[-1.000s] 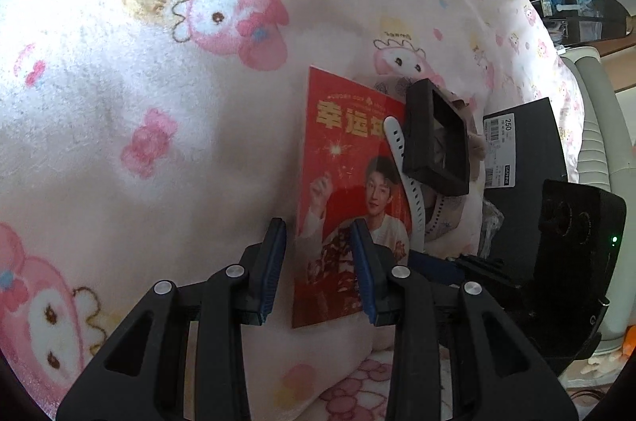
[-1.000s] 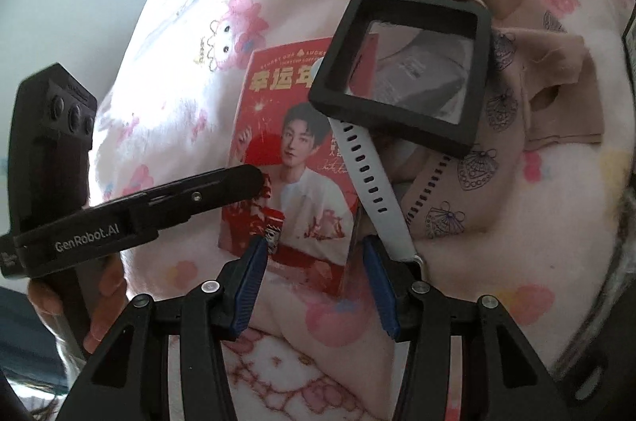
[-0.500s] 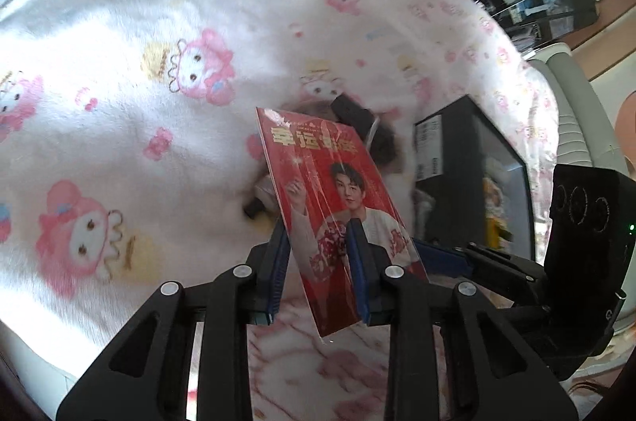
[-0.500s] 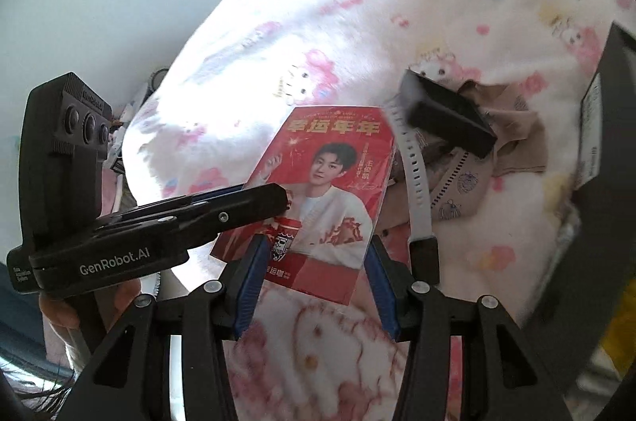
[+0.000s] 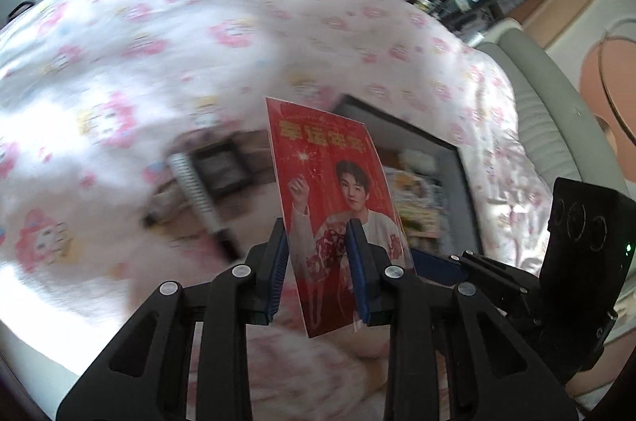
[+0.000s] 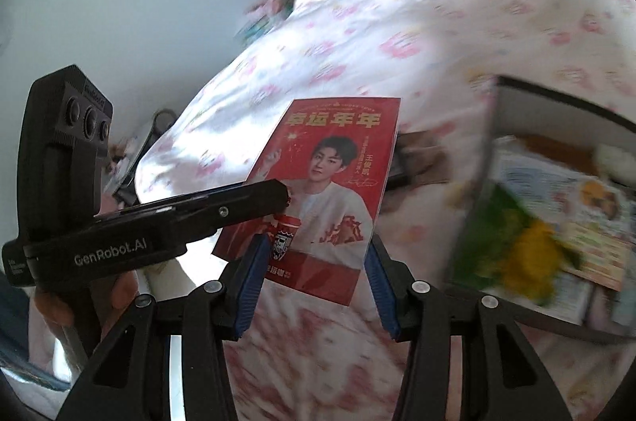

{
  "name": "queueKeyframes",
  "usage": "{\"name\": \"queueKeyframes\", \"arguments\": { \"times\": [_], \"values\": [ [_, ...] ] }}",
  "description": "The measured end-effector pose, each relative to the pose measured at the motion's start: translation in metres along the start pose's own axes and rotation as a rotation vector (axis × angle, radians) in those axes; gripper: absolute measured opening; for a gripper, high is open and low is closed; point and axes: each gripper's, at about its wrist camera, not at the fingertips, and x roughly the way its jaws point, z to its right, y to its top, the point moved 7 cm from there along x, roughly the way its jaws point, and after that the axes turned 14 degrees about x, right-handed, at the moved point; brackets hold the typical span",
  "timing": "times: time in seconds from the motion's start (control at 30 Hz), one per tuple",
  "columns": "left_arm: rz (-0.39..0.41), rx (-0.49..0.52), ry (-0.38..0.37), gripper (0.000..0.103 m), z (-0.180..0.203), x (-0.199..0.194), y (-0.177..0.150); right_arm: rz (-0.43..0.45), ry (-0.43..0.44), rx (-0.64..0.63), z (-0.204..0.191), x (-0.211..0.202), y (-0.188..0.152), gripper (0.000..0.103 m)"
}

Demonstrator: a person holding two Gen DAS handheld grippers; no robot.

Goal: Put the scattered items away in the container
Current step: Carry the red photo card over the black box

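A red card [image 5: 338, 190] printed with a person's portrait hangs in the air above the bed, and both grippers hold it. My left gripper [image 5: 318, 250] is shut on its lower part, one blue pad in front of the face and one at its left edge. My right gripper [image 6: 314, 254] grips it across its width, a pad at each side edge of the red card [image 6: 330, 182]. The black container [image 6: 556, 95] lies open at the right with colourful packets inside; its rim [image 5: 401, 127] shows behind the card. The left gripper's finger [image 6: 246, 198] lies across the card.
A black square frame [image 5: 222, 166], a white perforated strap [image 5: 194, 186] and beige cloth lie blurred on the pink cartoon-print blanket [image 5: 159, 43]. A grey padded bed edge [image 5: 536, 95] runs along the right. A hand [image 6: 51, 305] holds the left gripper's handle. Shelves stand at the far wall.
The card has come up off the blanket with both grippers and moved right, towards the black container. The frame, strap and cloth stayed on the bed and now look small and far below.
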Motion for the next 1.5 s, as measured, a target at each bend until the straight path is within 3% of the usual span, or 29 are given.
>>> {"name": "queueKeyframes", "arguments": {
  "times": [0.27, 0.4, 0.67, 0.87, 1.0, 1.13, 1.2, 1.37, 1.5],
  "values": [
    [-0.039, 0.108, -0.171, 0.029, 0.108, 0.079, 0.053, 0.121, -0.079, 0.067, 0.099, -0.075, 0.030, 0.046],
    [-0.098, 0.144, -0.195, 0.032, 0.138, 0.121, 0.062, 0.156, -0.081, 0.140, 0.155, -0.090, 0.046, 0.046],
    [-0.173, 0.222, -0.112, 0.032, 0.165, 0.176, 0.060, 0.145, -0.099, 0.243, 0.229, -0.073, 0.051, 0.046],
    [-0.213, 0.196, -0.142, 0.034, 0.165, 0.195, 0.049, 0.123, -0.106, 0.273, 0.244, -0.067, 0.044, 0.046],
    [-0.254, 0.209, -0.108, 0.030, 0.167, 0.207, 0.039, 0.092, -0.119, 0.357, 0.261, -0.056, 0.038, 0.046],
    [-0.282, 0.202, -0.106, 0.031, 0.166, 0.214, 0.032, 0.076, -0.154, 0.364, 0.268, -0.051, 0.034, 0.046],
    [-0.296, 0.217, -0.078, 0.030, 0.166, 0.215, 0.030, 0.063, -0.158, 0.375, 0.271, -0.049, 0.033, 0.046],
    [-0.357, 0.291, 0.073, 0.030, 0.159, 0.216, 0.023, 0.077, -0.183, 0.359, 0.271, -0.054, 0.034, 0.046],
    [-0.361, 0.324, 0.057, 0.030, 0.160, 0.204, 0.027, 0.110, -0.218, 0.344, 0.275, -0.063, 0.042, 0.046]
  ]
}}
